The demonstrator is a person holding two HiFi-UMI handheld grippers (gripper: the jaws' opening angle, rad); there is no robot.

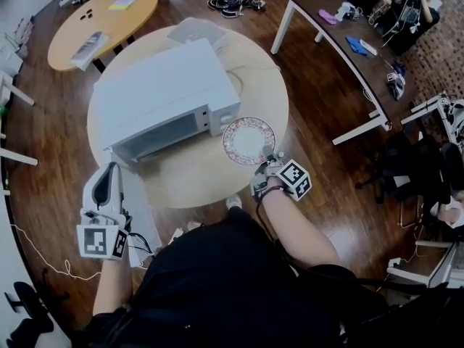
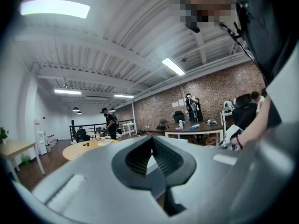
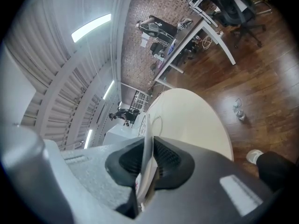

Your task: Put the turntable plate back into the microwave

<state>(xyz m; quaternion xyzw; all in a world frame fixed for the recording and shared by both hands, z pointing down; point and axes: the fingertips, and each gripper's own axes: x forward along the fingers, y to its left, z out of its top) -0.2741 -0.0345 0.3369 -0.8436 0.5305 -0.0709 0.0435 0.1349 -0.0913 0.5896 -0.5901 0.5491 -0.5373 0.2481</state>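
Right hand-held gripper (image 1: pixel 267 162) is clamped on the plate's (image 1: pixel 249 141) near rim, holding it roughly flat over the desk (image 1: pixel 196 183), right of the microwave (image 1: pixel 163 96), probably ready to slide in. Left hand-held gripper (image 1: pixel 109 171), closed and empty, hangs nearer, likely free to open it.

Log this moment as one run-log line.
right gripper: jaws shut on turntable plate, over table beside microwave, not inside | left gripper: jaws shut, empty
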